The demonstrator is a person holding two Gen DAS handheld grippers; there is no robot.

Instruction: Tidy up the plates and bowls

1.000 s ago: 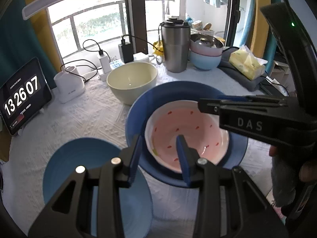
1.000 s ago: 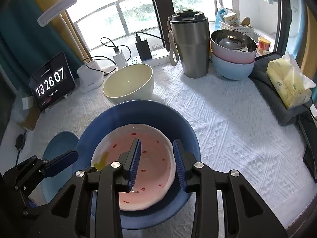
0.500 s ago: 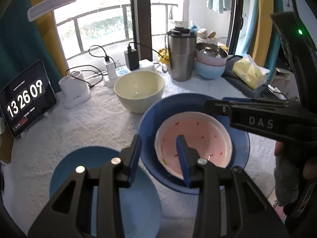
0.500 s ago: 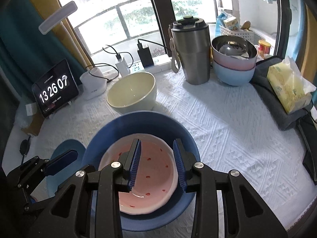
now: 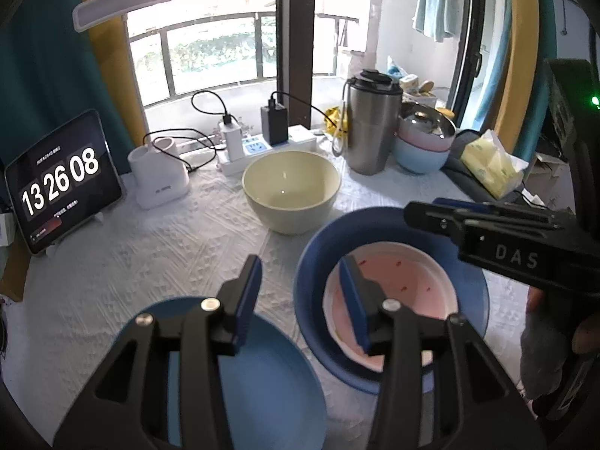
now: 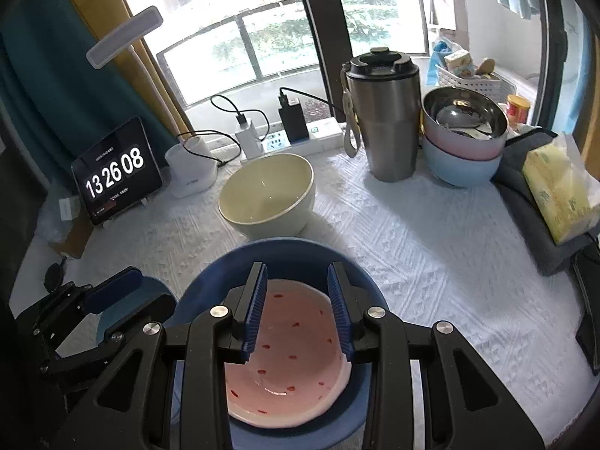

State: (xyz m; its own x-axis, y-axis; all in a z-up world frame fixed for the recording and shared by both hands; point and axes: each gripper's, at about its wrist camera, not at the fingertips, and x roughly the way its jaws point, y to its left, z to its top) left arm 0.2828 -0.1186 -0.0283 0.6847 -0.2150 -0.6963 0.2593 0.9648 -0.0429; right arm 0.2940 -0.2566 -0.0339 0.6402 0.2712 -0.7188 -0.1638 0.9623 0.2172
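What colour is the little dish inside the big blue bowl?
The dish is pink with small red specks, clearest in the right wrist view.

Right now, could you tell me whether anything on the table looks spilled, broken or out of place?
Nothing stands out. The pink plate sits inside the dark blue bowl, the cream bowl stands upright, and no spill shows on the white tablecloth.

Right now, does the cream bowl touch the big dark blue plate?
Apart. The left wrist view shows tablecloth between the cream bowl and the big dark blue plate.

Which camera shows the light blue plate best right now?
The left wrist view: the light blue plate fills its lower left, partly behind the left tool. The right wrist view shows only a sliver behind that tool.
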